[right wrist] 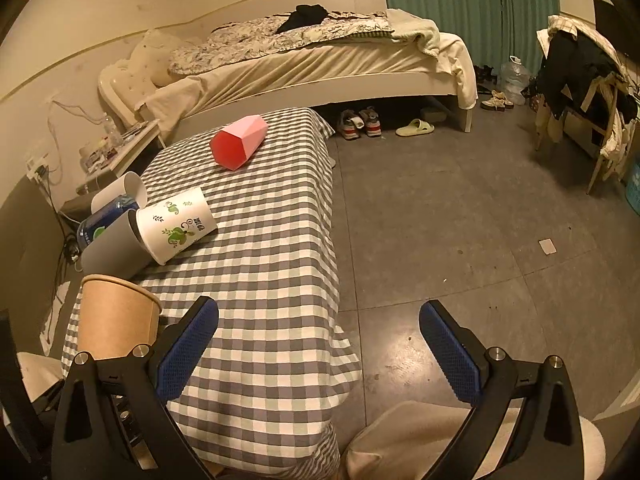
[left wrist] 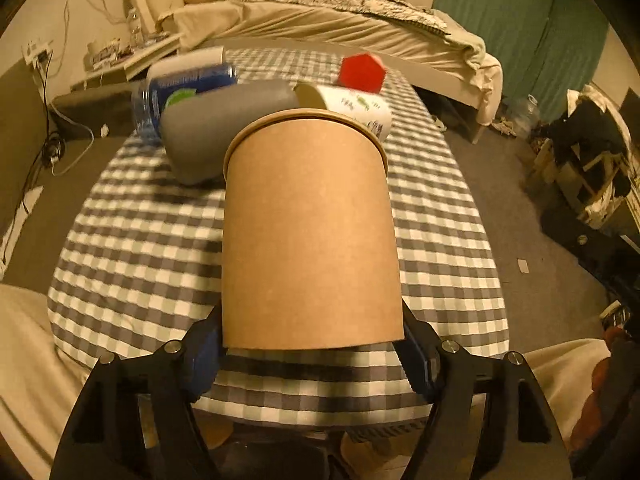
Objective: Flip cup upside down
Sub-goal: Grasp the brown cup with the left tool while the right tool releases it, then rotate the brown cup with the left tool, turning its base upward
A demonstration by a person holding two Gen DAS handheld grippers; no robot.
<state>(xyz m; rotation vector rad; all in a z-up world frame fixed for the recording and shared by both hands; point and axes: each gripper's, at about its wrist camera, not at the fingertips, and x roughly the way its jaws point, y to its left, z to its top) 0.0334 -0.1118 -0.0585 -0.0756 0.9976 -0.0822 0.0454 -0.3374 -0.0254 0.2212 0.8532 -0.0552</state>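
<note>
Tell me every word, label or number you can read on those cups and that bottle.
No text can be read for certain.
Blue bottle: white lettering on its label, too blurred to read.
White cup with green leaf print: a small dark mark near its rim, perhaps characters, too small to read.
Brown paper cup in the left tongs: plain.
Red and pink cup: plain.

No text, brand or number can be read with certainty anywhere in either view. The blue bottle (left wrist: 188, 88) at about 10 o'clock on the table (left wrist: 160, 240) carries a label with white lettering and a green patch, but it is too blurred to make out. The white cup (right wrist: 178, 224) with green leaf prints, lying at about 9 o'clock in the right wrist view, bears a few small dark characters near its rim, too small to read.
</note>
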